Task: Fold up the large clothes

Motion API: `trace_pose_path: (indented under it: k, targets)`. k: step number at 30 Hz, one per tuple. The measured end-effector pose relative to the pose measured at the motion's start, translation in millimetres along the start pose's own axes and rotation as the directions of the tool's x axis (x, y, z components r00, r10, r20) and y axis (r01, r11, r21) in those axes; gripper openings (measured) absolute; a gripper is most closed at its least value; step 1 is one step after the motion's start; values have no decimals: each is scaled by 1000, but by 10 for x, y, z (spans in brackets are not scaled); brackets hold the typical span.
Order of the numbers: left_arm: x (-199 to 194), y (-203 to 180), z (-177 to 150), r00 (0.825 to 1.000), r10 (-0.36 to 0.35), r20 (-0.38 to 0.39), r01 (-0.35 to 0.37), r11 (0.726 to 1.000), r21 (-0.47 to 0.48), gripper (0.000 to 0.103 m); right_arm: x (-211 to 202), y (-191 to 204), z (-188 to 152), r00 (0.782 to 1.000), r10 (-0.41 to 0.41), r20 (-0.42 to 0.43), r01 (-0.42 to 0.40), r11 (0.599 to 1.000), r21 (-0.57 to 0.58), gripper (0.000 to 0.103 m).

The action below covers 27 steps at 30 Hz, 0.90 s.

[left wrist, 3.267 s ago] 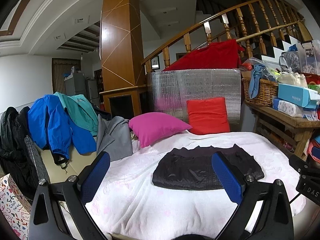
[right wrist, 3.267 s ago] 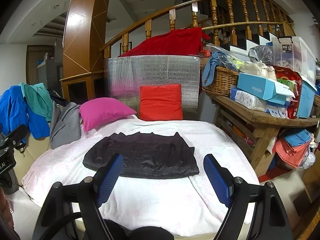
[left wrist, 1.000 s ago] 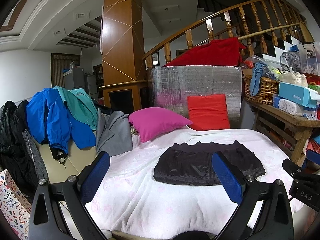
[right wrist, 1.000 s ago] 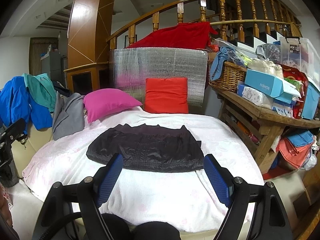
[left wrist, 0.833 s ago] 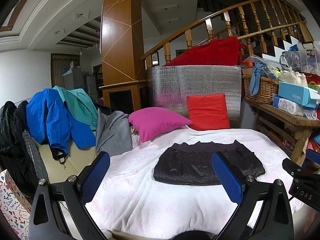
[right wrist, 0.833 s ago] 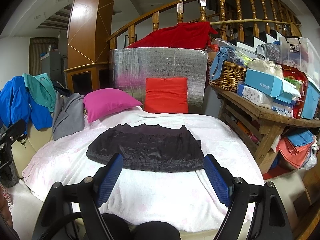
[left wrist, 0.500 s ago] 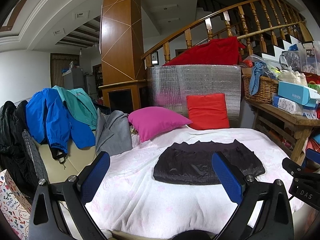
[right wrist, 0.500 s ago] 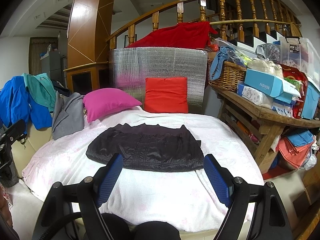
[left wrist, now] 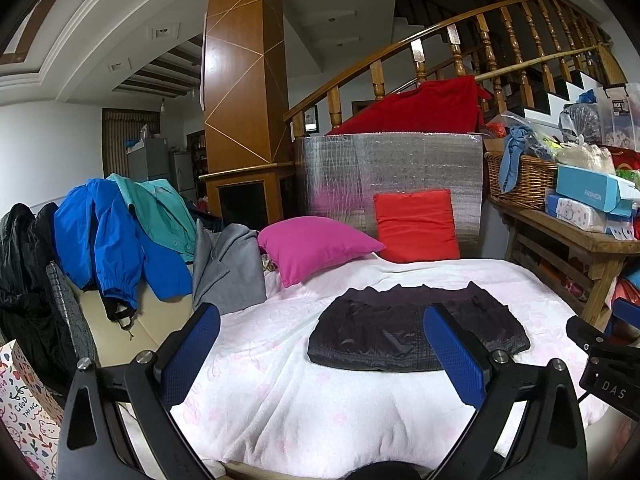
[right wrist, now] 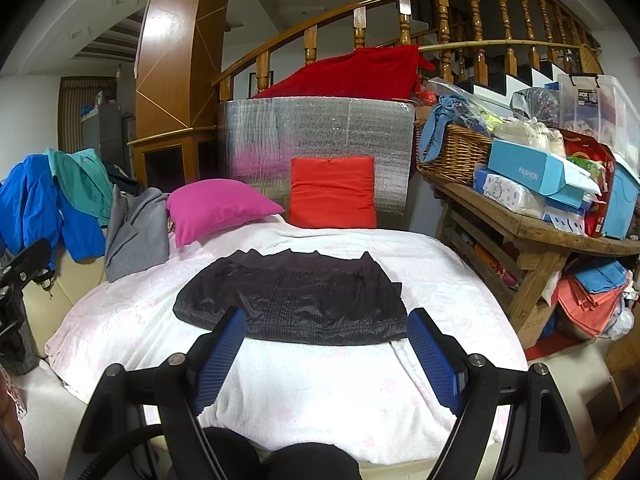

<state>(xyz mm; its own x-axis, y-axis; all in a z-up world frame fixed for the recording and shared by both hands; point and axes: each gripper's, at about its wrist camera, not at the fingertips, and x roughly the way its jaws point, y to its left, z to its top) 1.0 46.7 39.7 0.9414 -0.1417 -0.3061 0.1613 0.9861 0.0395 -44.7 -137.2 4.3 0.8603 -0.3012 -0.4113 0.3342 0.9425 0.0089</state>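
At the far left, slick black coat (left wrist: pixel 20 264) slumped over a seat back, then glossy blue jacket (left wrist: pixel 100 240) with gathered cuffs, teal jacket (left wrist: pixel 160 212) draped behind it, matte grey wool garment (left wrist: pixel 228 268) hanging in soft folds beside the bed edge. Low in the corner, patterned paper bag (left wrist: pixel 24 408) with cartoon print. Left gripper (left wrist: pixel 320 356) hovering short of the bed, ribbed blue pads spread wide apart, nothing between them. Plush white blanket (left wrist: pixel 300 400) with faint pink flowers covering the bed, nap slightly rumpled. Plump magenta cushion (left wrist: pixel 316 246) tilted at the head end, square red cushion (left wrist: pixel 416 226) upright against a crinkled silver foil panel (left wrist: pixel 392 168). Folded into a flat trapezoid at mid-blanket: black quilted jacket (right wrist: pixel 296 298), shiny, stitched in fine lines, wavy along its far edge, well clear of both tools. Right gripper (right wrist: pixel 326 356) just before its near edge, textured pads likewise parted, empty. Further right, woven wicker basket (right wrist: pixel 456 152) on a rough wooden bench (right wrist: pixel 532 236), pale blue cardboard box (right wrist: pixel 532 174) beside it, clear plastic bin (right wrist: pixel 596 104) behind.
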Motion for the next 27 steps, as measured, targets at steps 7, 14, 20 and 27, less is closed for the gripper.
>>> trace_pose_path:
  k: [7, 14, 20, 27]
  targets:
    - [16, -27, -5, 1000, -5, -7, 5, 1000, 11, 101, 16, -23, -12, 1000, 3, -8, -3, 1000, 10, 85]
    - [2, -39, -5, 1000, -8, -6, 8, 1000, 17, 101, 29, -13, -26, 1000, 3, -10, -3, 1000, 8, 85]
    - [68, -33, -9, 1000, -5, -22, 6, 1000, 18, 101, 109, 20, -14, 1000, 4, -28, -4, 1000, 3, 85]
    - [292, 34, 8, 998, 4, -56, -4, 1000, 4, 101, 326, 109, 66, 999, 9, -53, -9, 1000, -10, 85]
